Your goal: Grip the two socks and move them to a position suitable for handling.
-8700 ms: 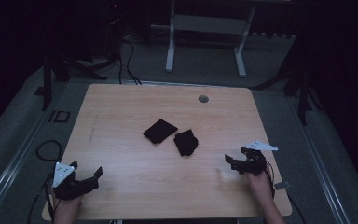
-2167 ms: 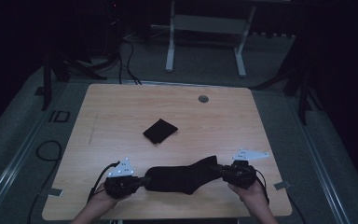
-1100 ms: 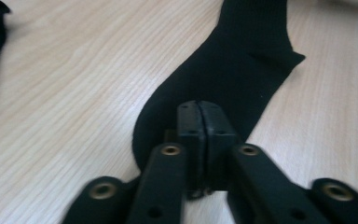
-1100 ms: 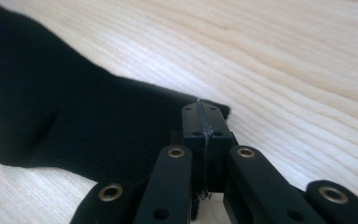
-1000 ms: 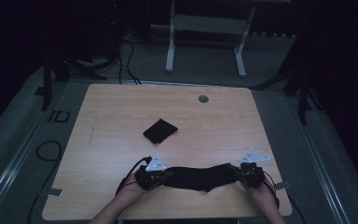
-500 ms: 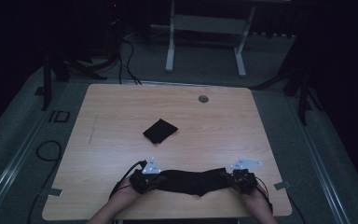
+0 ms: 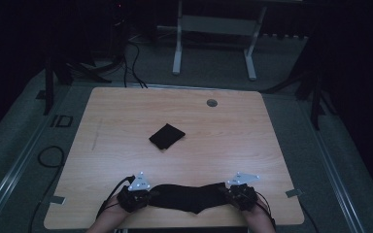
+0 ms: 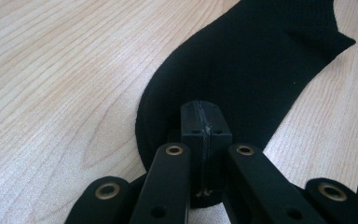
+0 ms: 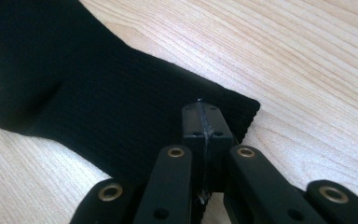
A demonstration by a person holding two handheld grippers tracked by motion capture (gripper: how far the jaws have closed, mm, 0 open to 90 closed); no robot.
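Sock, long, black, knitted, lies stretched flat near the 6 o'clock edge of the light wooden table. Left gripper has its jaws pressed together on the rounded toe end, seen close up in the left gripper view. Right gripper has its jaws clamped on the ribbed cuff end. Second black fabric piece, folded into a small square, sits near table centre, at 12 o'clock from the sock and well apart from it.
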